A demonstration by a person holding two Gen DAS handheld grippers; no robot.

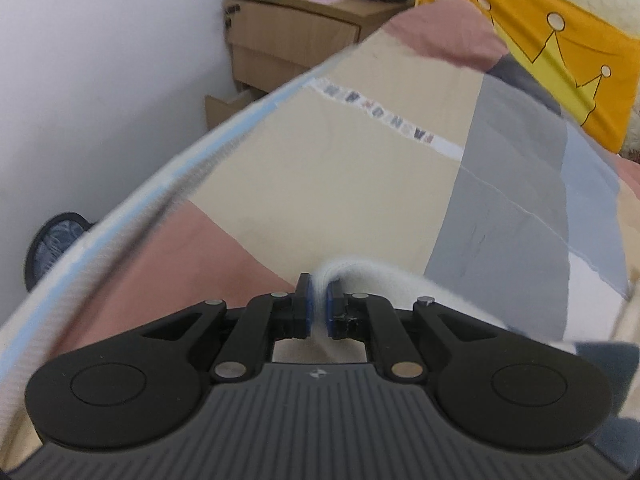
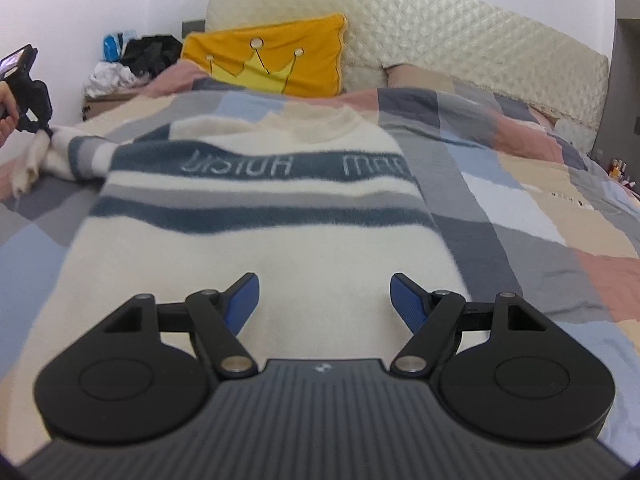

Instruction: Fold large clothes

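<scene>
Your right claw (image 2: pixel 324 296) hovers with jaws spread over the cream sweater (image 2: pixel 256 248) lying flat on the bed (image 2: pixel 520 216); your left claw (image 1: pixel 318 304) pinches its sleeve (image 2: pixel 60 152), out to the left.

My left gripper (image 1: pixel 318 304) pinches a white fuzzy sleeve (image 1: pixel 360 276) above the patchwork quilt (image 1: pixel 340 168); wooden nightstand (image 1: pixel 288 36) at twelve o'clock.

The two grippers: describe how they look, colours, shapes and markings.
Both are alike. The left gripper and right gripper have a grey ribbed body with a small pale logo, two round black discs, black linkage arms with silver pins, and blue ribbed finger pads.
</scene>
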